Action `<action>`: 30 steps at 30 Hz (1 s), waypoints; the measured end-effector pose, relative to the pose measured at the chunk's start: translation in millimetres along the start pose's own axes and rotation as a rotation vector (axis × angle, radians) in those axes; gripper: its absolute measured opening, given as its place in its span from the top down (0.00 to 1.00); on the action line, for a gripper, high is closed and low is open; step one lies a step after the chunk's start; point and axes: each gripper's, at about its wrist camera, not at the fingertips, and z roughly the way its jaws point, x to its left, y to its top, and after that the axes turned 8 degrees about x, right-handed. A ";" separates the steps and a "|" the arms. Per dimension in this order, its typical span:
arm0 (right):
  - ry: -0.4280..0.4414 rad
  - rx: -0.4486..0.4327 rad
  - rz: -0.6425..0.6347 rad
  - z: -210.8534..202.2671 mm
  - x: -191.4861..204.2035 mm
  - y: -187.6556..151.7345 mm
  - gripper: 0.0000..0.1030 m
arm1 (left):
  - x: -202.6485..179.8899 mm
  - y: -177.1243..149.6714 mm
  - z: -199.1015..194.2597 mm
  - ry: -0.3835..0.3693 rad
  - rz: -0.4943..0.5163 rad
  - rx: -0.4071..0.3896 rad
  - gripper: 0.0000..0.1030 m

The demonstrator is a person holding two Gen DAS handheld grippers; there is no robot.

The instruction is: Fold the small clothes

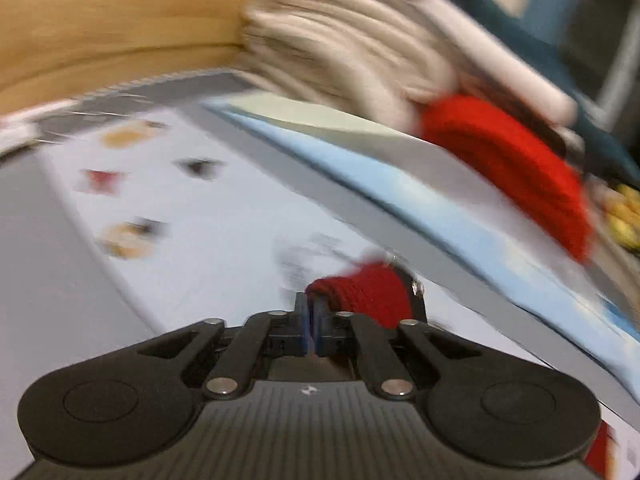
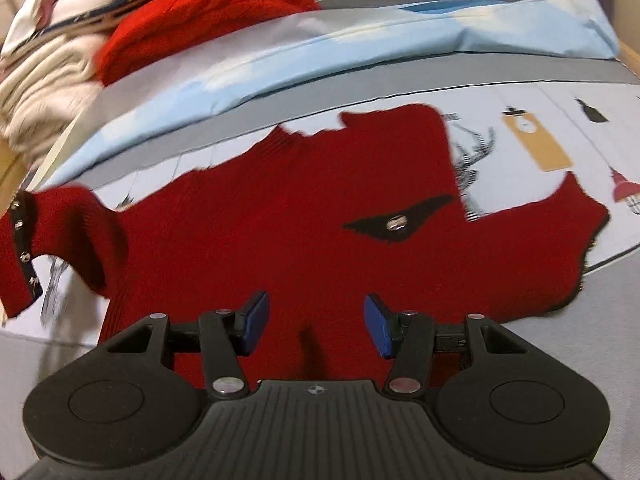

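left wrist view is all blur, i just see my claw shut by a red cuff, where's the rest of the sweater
Observer: The red sweater lies spread flat on the printed sheet, its body to the right of the raised sleeve.
Operator: and the right claw
Observer: The right claw hangs open over the sweater's hem, with nothing between its pads.
Operator: far side folded yet
Observer: No, the other sleeve lies stretched out to the right.
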 end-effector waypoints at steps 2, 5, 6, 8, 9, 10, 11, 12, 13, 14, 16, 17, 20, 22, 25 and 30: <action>-0.004 0.002 -0.031 1.9 7.9 -1.5 0.47 | 42.2 13.1 8.8 0.099 -0.157 0.039 1.00; -0.005 0.010 -0.043 7.0 13.8 -2.6 0.47 | 92.6 17.5 27.0 0.110 -0.385 0.161 0.99; -0.006 0.013 -0.047 8.9 16.3 -4.0 0.47 | 99.3 17.4 31.5 0.084 -0.417 0.185 0.97; -0.017 0.023 -0.061 15.2 19.3 -5.2 0.47 | 98.8 20.0 40.5 0.023 -0.412 0.233 0.86; -0.021 0.027 -0.064 18.2 21.0 -6.0 0.47 | 96.9 22.2 43.9 0.001 -0.397 0.248 0.77; -0.022 0.033 -0.063 20.5 22.5 -7.0 0.47 | 92.0 23.2 48.4 -0.012 -0.363 0.270 0.68; -0.020 0.038 -0.062 22.6 24.5 -7.7 0.47 | 84.8 17.7 52.2 -0.011 -0.319 0.295 0.65; -0.017 0.041 -0.062 24.2 25.8 -8.2 0.47 | 79.1 14.3 57.5 0.004 -0.280 0.324 0.60; -0.015 0.045 -0.064 25.5 27.2 -8.9 0.47 | 76.8 11.2 61.0 0.025 -0.264 0.345 0.59; -0.014 0.048 -0.068 27.1 28.3 -9.1 0.47 | 76.7 7.9 62.2 0.026 -0.265 0.355 0.58; -0.016 0.053 -0.076 29.5 30.2 -8.6 0.47 | 72.2 4.5 60.0 0.003 -0.257 0.372 0.58; -0.016 0.053 -0.078 30.0 30.9 -8.8 0.47 | 66.5 3.4 55.8 0.000 -0.226 0.370 0.58; -0.015 0.056 -0.079 32.2 31.8 -7.3 0.47 | 31.2 -4.2 38.7 -0.004 -0.005 0.356 0.48; -0.014 0.057 -0.082 33.0 32.4 -6.6 0.47 | 6.9 -13.3 39.3 -0.001 0.150 0.353 0.46; -0.015 0.059 -0.088 34.1 33.3 -6.5 0.47 | -21.2 -40.5 53.2 0.085 0.377 0.393 0.56; -0.016 0.065 -0.085 35.6 32.6 -6.8 0.47 | -13.3 -35.4 61.3 0.337 0.529 0.230 0.93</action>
